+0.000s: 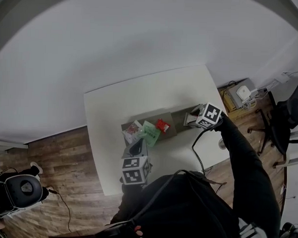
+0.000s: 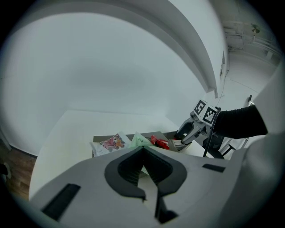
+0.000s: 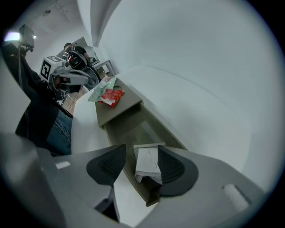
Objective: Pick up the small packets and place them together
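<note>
On the flat part of a brown tray (image 1: pixel 172 132) lie a flowered packet (image 1: pixel 132 132), a green packet (image 1: pixel 151 133) and a red packet (image 1: pixel 162 125). My left gripper (image 1: pixel 137 146) sits at the green packet's (image 2: pixel 139 140) near corner, and its fingertips appear to meet on that corner. My right gripper (image 3: pixel 141 150) points steeply down into the tray's sunken part (image 3: pixel 133 127). Its jaws stand wide, with a white packet (image 3: pixel 147 165) between them. The packet lies against the right pad and apart from the left pad.
The tray sits mid-way on a white table (image 1: pixel 115 110). A black cable (image 1: pixel 199 153) trails over the table's near right side. On the wood floor to the right stand a black chair (image 1: pixel 280 120) and boxes with cables (image 1: pixel 240 95).
</note>
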Tool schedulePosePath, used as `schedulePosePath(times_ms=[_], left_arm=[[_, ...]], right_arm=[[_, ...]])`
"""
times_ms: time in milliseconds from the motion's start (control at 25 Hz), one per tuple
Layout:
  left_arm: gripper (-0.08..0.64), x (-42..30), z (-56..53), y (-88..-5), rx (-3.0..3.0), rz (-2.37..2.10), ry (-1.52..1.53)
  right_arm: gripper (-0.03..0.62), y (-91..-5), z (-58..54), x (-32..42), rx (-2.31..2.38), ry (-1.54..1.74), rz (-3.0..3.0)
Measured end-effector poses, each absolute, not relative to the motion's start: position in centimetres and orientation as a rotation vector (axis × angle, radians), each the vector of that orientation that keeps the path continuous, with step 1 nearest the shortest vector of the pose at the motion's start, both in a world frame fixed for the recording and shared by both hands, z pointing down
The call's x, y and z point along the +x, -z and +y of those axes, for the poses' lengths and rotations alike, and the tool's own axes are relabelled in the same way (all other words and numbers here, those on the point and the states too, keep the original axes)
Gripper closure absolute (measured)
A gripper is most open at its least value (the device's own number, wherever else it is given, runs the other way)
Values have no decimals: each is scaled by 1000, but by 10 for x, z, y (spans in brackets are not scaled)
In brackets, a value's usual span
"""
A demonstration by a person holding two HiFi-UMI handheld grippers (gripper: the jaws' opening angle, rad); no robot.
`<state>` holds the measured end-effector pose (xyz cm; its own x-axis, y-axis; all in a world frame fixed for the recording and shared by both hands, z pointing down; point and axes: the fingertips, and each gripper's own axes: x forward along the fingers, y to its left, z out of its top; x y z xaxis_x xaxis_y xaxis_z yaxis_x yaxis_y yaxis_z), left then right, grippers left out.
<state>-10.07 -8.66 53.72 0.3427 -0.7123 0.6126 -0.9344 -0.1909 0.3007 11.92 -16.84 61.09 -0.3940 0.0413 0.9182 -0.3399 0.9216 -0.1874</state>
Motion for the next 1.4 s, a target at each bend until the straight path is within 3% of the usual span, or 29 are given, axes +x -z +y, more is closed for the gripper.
schedulePosePath(times_ms=[760,1000,1400], left_arm=[[560,-100,-92,-541,1960,-1424,-448],[559,-104,-89,-538,1953,-1434,-440],[560,-114,-88,-536,1931,-1464,-420]], right_arm=[[402,-654,-162,133,169,-425,-1663],[514,-645,-161,139,216,-437,-1660],[526,-592,-185,139,345,-315,-1785]])
